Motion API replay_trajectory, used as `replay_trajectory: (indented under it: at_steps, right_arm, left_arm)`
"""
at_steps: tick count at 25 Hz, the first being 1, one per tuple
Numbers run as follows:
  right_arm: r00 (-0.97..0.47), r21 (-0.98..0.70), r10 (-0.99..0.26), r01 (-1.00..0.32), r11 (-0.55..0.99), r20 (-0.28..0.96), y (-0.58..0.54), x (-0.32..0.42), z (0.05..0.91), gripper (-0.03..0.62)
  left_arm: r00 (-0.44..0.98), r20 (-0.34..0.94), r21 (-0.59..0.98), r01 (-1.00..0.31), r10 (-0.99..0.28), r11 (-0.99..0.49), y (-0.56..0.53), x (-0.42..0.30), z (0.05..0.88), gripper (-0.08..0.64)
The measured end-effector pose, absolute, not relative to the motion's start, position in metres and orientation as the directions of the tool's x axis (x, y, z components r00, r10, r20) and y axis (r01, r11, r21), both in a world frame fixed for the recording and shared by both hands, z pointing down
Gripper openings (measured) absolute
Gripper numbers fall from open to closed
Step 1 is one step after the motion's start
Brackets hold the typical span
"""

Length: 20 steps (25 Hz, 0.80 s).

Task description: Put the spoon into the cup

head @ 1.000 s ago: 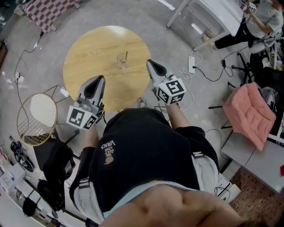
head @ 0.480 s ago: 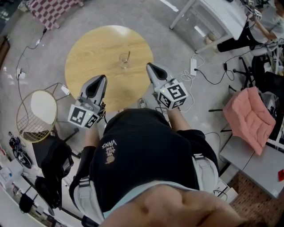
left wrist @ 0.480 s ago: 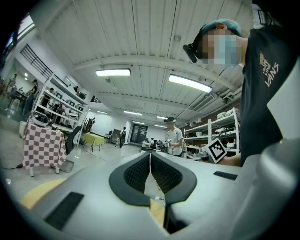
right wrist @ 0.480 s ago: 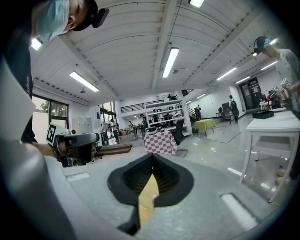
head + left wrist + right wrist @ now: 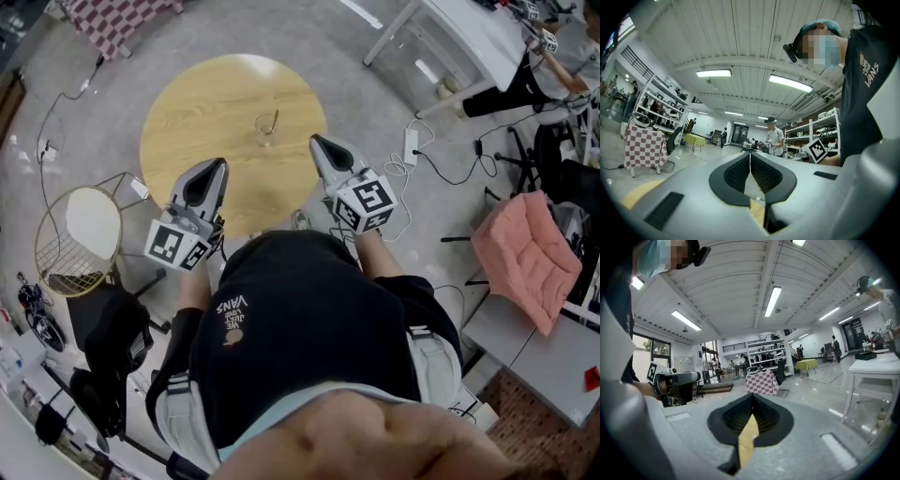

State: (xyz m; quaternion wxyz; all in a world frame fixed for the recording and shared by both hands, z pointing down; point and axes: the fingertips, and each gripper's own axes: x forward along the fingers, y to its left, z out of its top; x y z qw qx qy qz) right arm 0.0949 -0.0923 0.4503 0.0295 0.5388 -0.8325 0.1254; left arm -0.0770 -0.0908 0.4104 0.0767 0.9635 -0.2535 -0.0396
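Note:
In the head view a clear glass cup (image 5: pixel 265 130) stands near the middle of the round wooden table (image 5: pixel 187 122), with a spoon (image 5: pixel 273 121) standing in it, its handle leaning up to the right. My left gripper (image 5: pixel 214 167) hangs over the table's near edge, shut and empty. My right gripper (image 5: pixel 317 142) is at the table's right edge, shut and empty. Both tips point up and away from the cup. In the left gripper view the jaws (image 5: pixel 750 157) meet at the tip; in the right gripper view the jaws (image 5: pixel 752 397) also meet.
A gold wire basket stool (image 5: pixel 75 239) stands left of the table. White cables and a power strip (image 5: pixel 409 145) lie on the floor to the right. A pink cushion (image 5: pixel 523 248) sits on a chair at far right. A white table (image 5: pixel 459 37) stands at the back right.
Both grippers hold almost still; the view has shifted slightly. The spoon stays in the cup.

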Motion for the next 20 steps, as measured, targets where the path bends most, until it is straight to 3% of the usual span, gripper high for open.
replay_trajectory:
  at_steps: [20]
  right_arm:
    - [-0.43, -0.166, -0.883, -0.9, 0.403, 0.191, -0.0955, 0.089, 0.4505, -0.003]
  left_arm:
    - [0.868, -0.038, 0.165, -0.483, -0.495, -0.86, -0.09, -0.0784, 0.4099, 0.002]
